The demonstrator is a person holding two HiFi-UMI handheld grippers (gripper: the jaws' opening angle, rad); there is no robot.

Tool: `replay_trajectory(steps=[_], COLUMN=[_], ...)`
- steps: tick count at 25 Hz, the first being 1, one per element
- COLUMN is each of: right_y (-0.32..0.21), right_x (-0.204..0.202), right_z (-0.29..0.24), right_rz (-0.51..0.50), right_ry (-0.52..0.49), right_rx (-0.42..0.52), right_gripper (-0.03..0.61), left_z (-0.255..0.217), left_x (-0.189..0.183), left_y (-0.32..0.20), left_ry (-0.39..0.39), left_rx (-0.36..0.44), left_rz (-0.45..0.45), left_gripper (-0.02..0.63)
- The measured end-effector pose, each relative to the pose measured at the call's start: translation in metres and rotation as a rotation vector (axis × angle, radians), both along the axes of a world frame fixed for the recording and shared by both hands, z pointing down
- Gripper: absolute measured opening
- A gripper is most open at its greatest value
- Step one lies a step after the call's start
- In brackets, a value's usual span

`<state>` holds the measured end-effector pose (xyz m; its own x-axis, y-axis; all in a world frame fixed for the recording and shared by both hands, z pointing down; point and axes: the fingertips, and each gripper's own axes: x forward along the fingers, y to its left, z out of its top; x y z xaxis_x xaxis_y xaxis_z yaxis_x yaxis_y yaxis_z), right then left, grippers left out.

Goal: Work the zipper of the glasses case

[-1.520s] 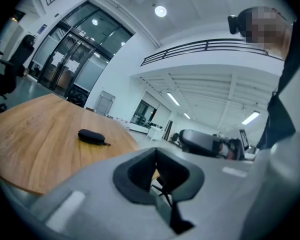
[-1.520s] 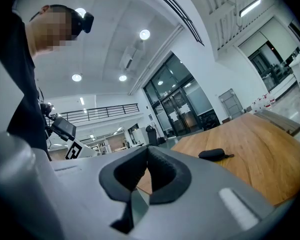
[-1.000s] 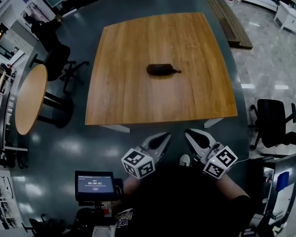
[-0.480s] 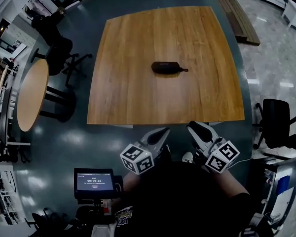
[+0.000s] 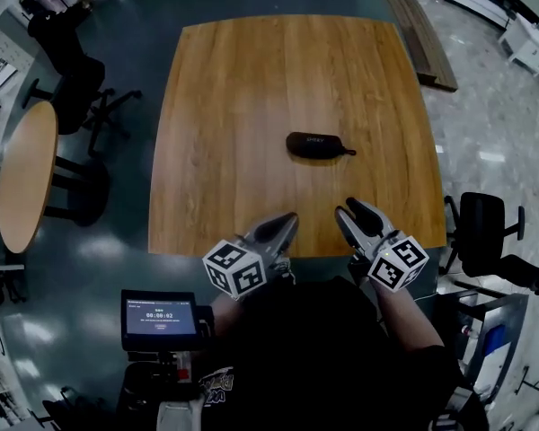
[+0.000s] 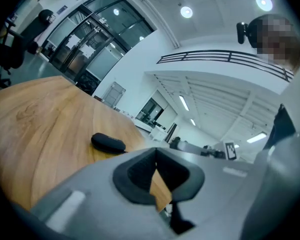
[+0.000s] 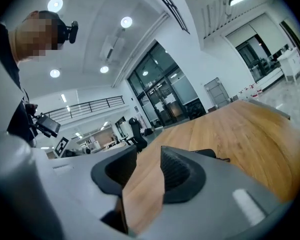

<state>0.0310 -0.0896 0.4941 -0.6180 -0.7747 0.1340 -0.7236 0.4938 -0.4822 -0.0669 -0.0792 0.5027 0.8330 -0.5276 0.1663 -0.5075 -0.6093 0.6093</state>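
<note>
Closer to the black oval glasses case point(image 5: 316, 144)
Left gripper point(image 5: 288, 220) clenched, right gripper point(image 5: 349, 209) parting (both empty), now over square wooden table point(image 5: 234, 106) near edge.

head view: steeply down on table point(image 5: 251, 106) | gripper views: low, level, at edge | shared: glasses case point(image 5: 316, 144)
</note>
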Motion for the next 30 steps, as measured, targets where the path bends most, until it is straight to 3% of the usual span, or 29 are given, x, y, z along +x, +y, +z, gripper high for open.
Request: replay_trajectory(steps=[3,6,9,12,16,20,22,23,27,29,30], right_y=[-0.036,-0.081,-0.123,-0.148,-0.170,-0.172,-0.170,-0.170,-0.169,-0.156,-0.148], right_x=[-0.003,0.005,0.018,0.022,0.011,-0.005,-0.010,-0.013,-0.026,-0.033,-0.035], right_z=[0.042,0.095,0.141,0.170,0.196,0.214,0.225,0.227,0.212,0.192,0.179], right_rz=[-0.054,-0.157,-0.322,-0.531,-0.762,-0.902,-0.947,-0.960,-0.976,-1.007,-1.034], right_ry=[0.164,0.444,0.732,0.881,0.981,0.972,0.983,0.994,1.044,1.095,1.139], right_rx=[-0.032,-0.057,-0.066,-0.063,-0.061,-0.116,-0.114,-0.096,0.068,0.224,0.321], right_gripper=[0.171,0.224,0.283,0.348,0.391,0.414,0.393,0.352,0.336,0.334,0.333], left_z=[0.013,0.023,0.032,0.036,0.030,0.032,0.036,0.037,0.030,0.022,0.017], left_x=[-0.011,-0.020,-0.020,-0.016,-0.024,-0.032,-0.035,-0.036,-0.044,-0.050,-0.053], left_y=[-0.013,-0.018,-0.021,-0.025,-0.029,-0.021,-0.019,-0.018,-0.027,-0.036,-0.042], left_ry=[0.002,0.001,-0.009,-0.026,-0.039,-0.051,-0.039,-0.030,-0.027,-0.067,-0.101], left_rx=[-0.039,-0.081,-0.112,-0.132,-0.164,-0.188,-0.210,-0.221,-0.198,-0.142,-0.107], left_rz=[0.013,0.020,0.020,-0.018,-0.133,-0.180,-0.192,-0.197,-0.196,-0.174,-0.155], left_gripper=[0.003,0.002,0.003,0.003,0.003,0.003,0.003,0.003,0.003,0.020,0.065])
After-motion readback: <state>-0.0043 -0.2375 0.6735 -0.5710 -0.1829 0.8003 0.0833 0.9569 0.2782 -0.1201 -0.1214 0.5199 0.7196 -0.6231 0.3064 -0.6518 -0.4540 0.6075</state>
